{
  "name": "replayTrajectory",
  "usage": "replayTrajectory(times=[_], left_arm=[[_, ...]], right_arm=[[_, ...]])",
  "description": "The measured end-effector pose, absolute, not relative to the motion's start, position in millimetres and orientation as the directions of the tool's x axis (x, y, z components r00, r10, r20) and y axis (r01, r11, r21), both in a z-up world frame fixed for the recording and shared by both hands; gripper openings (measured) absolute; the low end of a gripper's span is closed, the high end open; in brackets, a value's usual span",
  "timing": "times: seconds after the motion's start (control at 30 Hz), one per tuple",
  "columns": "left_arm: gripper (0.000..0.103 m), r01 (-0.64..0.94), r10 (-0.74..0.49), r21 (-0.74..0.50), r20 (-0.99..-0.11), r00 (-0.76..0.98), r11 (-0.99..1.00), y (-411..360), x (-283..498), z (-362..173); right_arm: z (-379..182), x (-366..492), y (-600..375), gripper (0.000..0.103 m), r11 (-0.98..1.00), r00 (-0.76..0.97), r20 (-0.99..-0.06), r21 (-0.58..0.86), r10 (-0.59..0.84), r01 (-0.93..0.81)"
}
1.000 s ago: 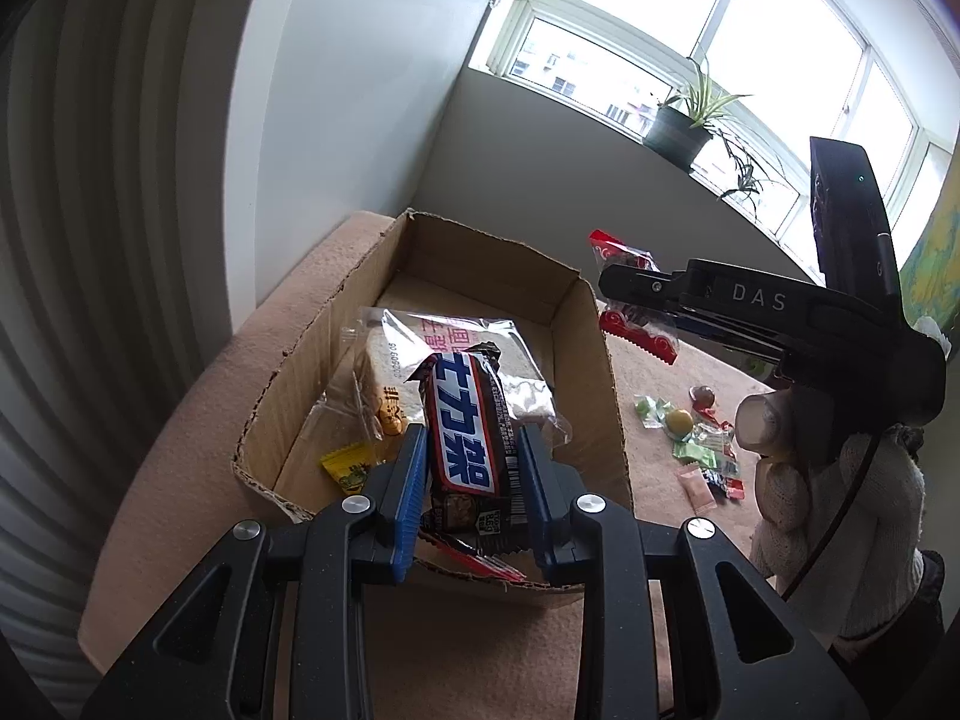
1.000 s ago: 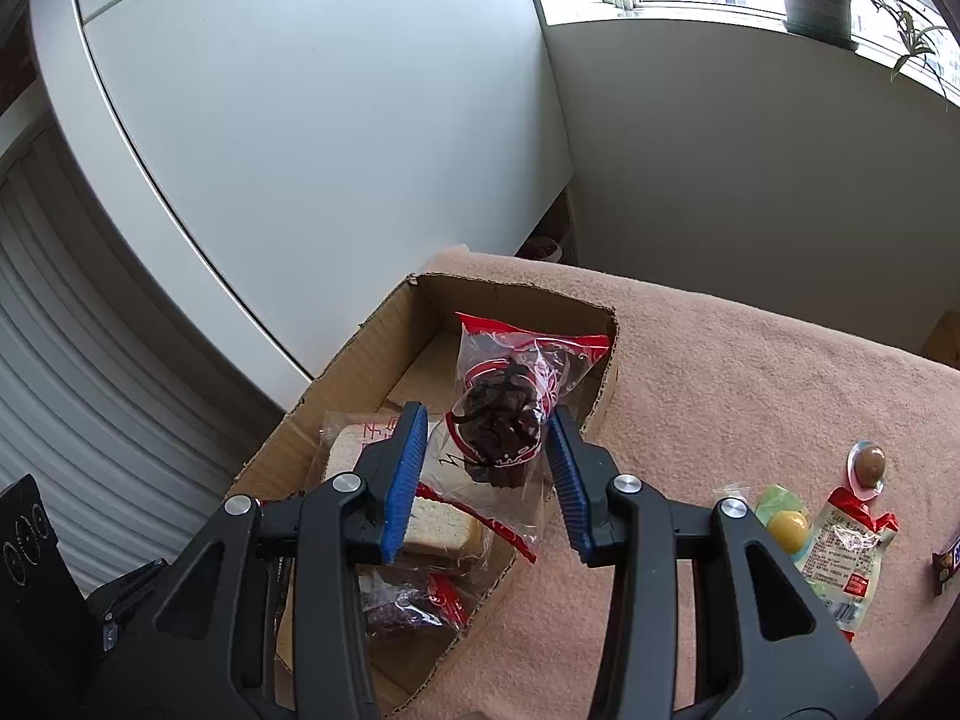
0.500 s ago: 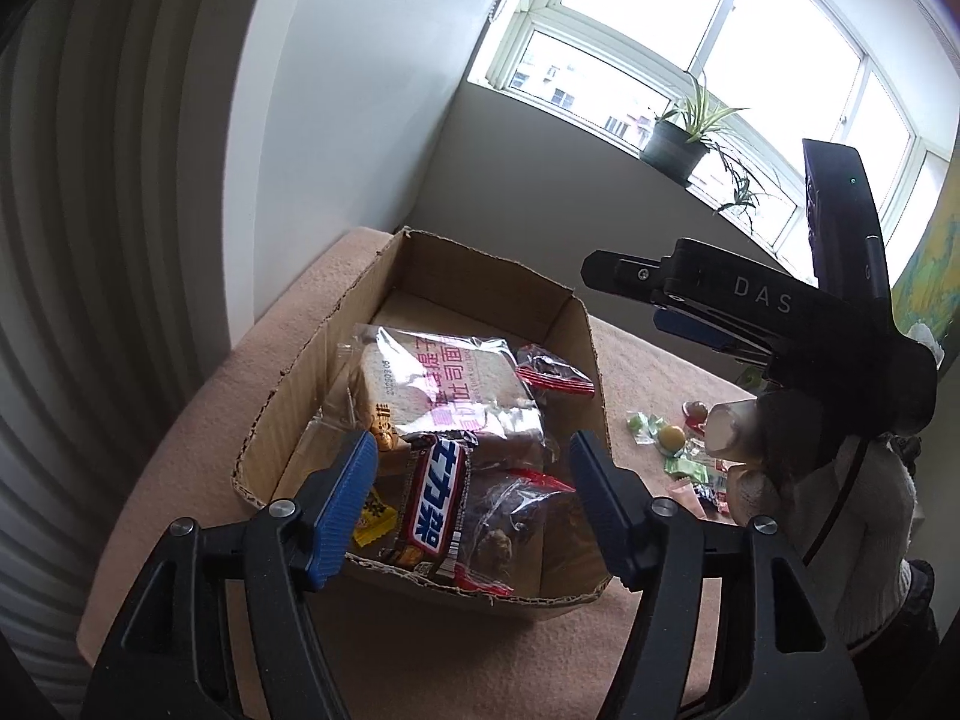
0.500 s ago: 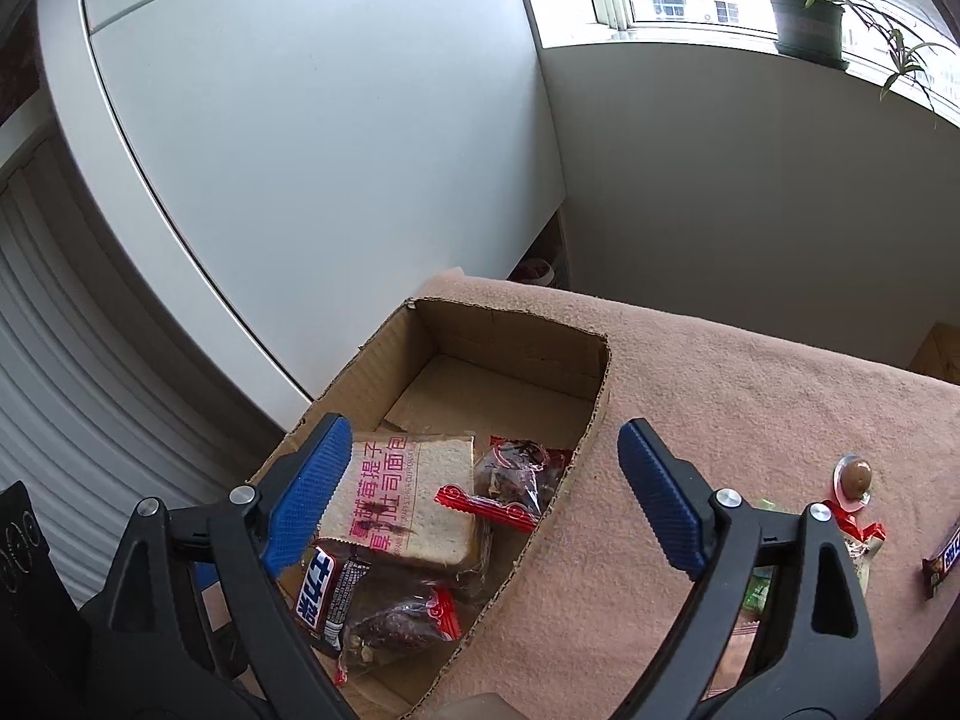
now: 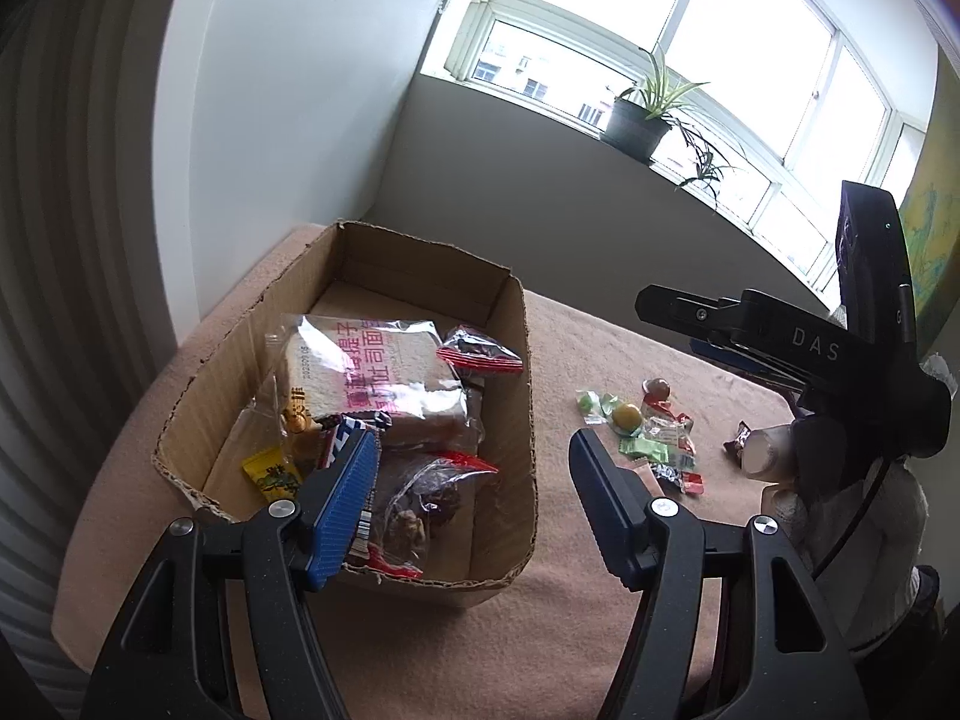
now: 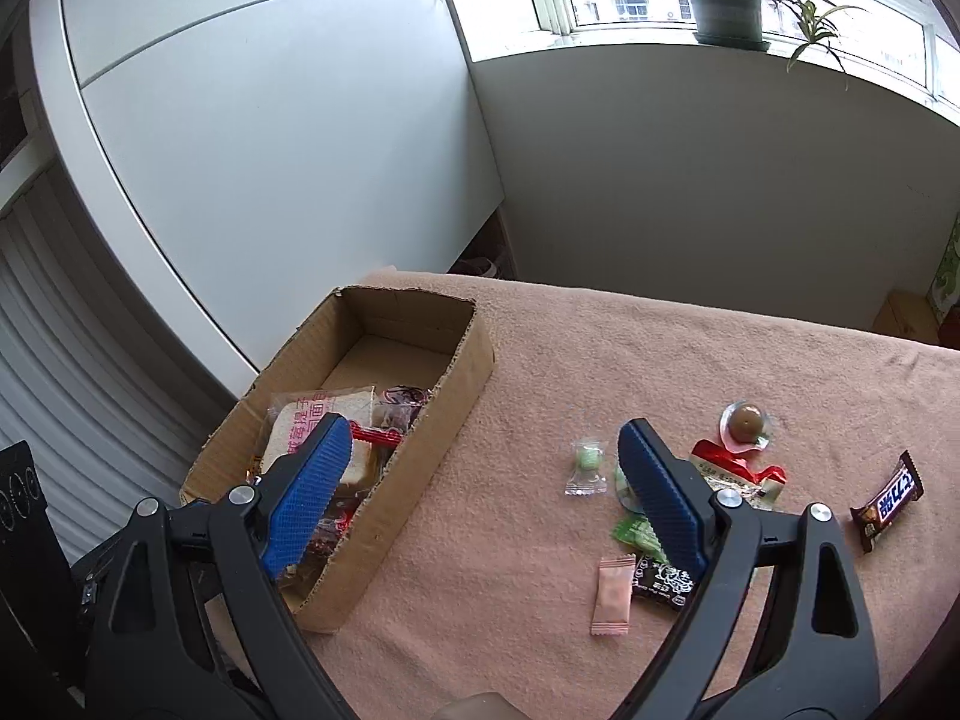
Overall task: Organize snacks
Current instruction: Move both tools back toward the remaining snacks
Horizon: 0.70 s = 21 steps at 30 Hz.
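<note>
The cardboard box (image 5: 507, 360) sits at the left edge of my pink-covered table (image 6: 600, 348). It holds a bagged bread slice (image 5: 372, 372) in the middle, a red-trimmed bag (image 5: 477, 354) against its right wall, a clear bag of dark snacks (image 5: 426, 492) toward the near wall, and a yellow packet (image 5: 270, 474) by the left wall. A chocolate bar there is mostly hidden behind my finger. My left gripper (image 5: 474, 504) hangs spread wide above the box, empty. My right gripper (image 6: 480, 492) gapes empty too, over loose candies (image 6: 585, 465) and a second chocolate bar (image 6: 891, 501) right of the box.
</note>
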<state>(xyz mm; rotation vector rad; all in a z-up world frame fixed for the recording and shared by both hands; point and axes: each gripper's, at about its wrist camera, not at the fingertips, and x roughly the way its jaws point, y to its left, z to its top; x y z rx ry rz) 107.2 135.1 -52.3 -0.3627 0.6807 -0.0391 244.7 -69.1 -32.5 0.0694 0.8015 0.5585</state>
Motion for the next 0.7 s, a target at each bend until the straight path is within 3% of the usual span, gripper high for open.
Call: replayTrajectory(times=[0.7], left_arm=[[0.066,0.096,-0.266,-0.288,-0.641,0.72,0.953,34.0,135.5,-59.0]], right_arm=[[-74.9,257.3,-269.4,0.093,0.941,0.607,-0.732,0.327,0.309,-0.085]])
